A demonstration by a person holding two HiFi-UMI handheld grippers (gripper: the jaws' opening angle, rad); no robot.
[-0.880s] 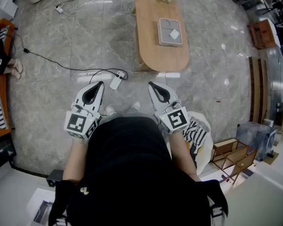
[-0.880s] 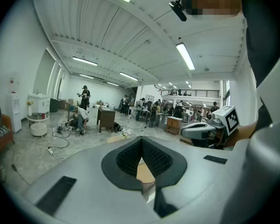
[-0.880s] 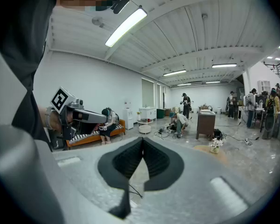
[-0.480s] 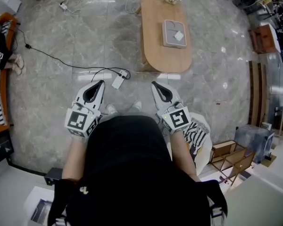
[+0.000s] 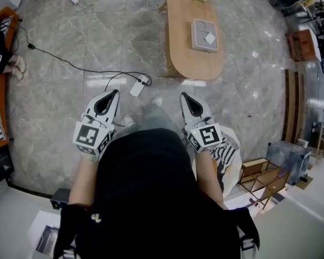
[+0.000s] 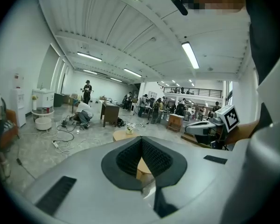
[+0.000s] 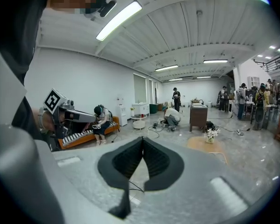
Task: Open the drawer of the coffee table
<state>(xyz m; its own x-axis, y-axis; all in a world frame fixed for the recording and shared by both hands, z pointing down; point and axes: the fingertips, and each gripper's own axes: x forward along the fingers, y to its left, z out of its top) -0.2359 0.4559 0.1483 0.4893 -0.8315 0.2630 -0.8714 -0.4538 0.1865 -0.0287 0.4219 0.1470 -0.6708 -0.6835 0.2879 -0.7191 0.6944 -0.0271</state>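
Well short of the wooden surface (image 5: 190,58) on the marble floor (image 5: 86,31), the left tongs (image 5: 115,94) and the right tongs (image 5: 183,96) are both pressed fully together, gripping nothing.

**Big open hall, grey marble underfoot**

I'm looking down on a polished grey marble floor (image 5: 86,42), with a black cable (image 5: 70,67) trailing to a white power strip (image 5: 137,89). Wooden crates (image 5: 257,169) sit low on the right. Ahead I've got white walls (image 7: 84,78), a ribbed white ceiling (image 6: 93,31) with long strip lights (image 7: 119,18) on, and a dark desk (image 7: 198,115) far back.
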